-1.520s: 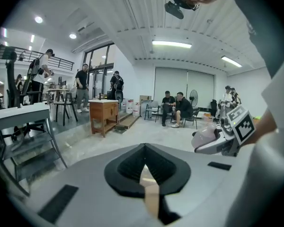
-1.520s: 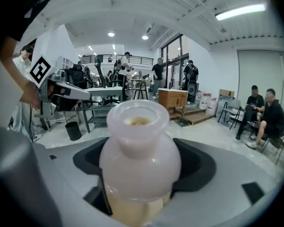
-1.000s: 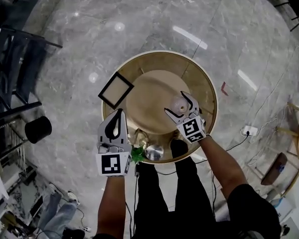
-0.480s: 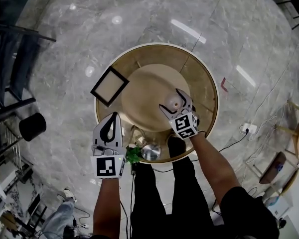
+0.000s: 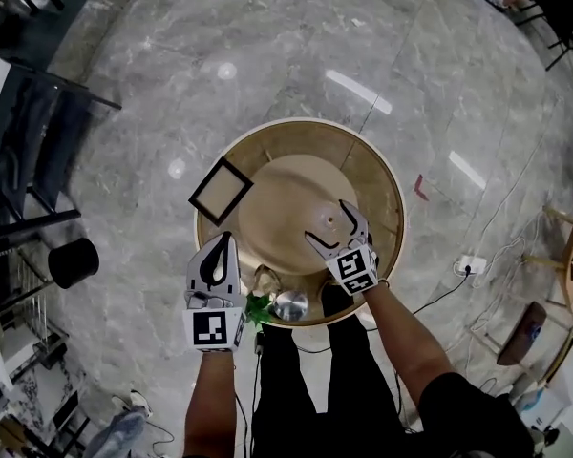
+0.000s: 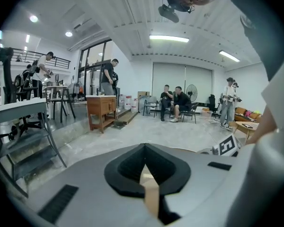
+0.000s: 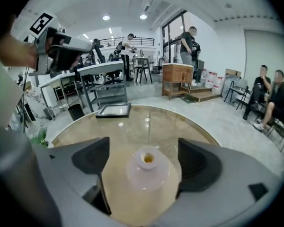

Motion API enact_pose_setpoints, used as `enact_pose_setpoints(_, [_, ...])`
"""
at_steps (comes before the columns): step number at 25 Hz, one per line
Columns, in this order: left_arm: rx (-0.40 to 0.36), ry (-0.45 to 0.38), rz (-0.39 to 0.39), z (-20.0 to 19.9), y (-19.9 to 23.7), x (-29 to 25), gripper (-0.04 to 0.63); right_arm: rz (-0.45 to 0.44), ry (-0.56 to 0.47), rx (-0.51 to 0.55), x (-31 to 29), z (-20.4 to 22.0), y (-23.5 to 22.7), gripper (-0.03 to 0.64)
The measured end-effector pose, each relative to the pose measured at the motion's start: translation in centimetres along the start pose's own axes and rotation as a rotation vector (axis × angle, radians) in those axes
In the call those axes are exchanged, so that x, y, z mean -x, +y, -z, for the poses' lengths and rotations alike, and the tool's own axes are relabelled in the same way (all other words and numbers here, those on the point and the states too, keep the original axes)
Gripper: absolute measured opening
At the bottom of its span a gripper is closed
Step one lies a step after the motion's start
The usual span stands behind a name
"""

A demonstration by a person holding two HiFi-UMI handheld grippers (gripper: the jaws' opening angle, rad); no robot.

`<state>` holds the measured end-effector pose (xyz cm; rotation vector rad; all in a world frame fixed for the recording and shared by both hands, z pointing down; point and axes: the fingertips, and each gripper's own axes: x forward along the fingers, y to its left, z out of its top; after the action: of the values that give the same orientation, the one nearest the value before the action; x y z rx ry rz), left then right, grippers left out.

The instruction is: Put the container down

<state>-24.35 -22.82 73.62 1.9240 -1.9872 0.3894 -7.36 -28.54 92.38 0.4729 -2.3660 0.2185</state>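
Head view: nearest the person, the left gripper point(image 5: 225, 246) hangs by the near left edge of the round glass worktop point(image 5: 296, 136), fingers closed on nothing. Farther in, the right gripper point(image 5: 328, 223) is the one at the small white container point(image 7: 146, 174). The container stands upright between its wide-open fingers with a gap on either side, seemingly resting on the glass. Freeing it likely needs only a straight pull back toward the person.
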Motion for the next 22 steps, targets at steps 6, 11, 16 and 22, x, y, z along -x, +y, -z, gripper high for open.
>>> enact_pose_setpoints(6, [0.003, -0.019, 0.016, -5.4, -1.8, 4.8, -0.002, 0.037, -0.149, -0.025, 11.6, -9.4, 3.7, 0.426])
enact_pose_setpoints(11, [0.005, -0.069, 0.062, -10.5, -4.4, 7.8, -0.002, 0.046, -0.281, 0.029, 20.0, -18.0, 5.3, 0.409])
enact_pose_setpoints(16, [-0.060, -0.109, 0.097, -16.1, -5.9, 10.6, -0.002, 0.115, -0.369, 0.074, 27.5, -25.0, 4.7, 0.297])
enact_pose_setpoints(22, [-0.058, -0.140, 0.144, -19.2, -7.4, 13.4, -0.002, 0.185, -0.464, 0.061, 34.9, -30.2, 4.4, 0.210])
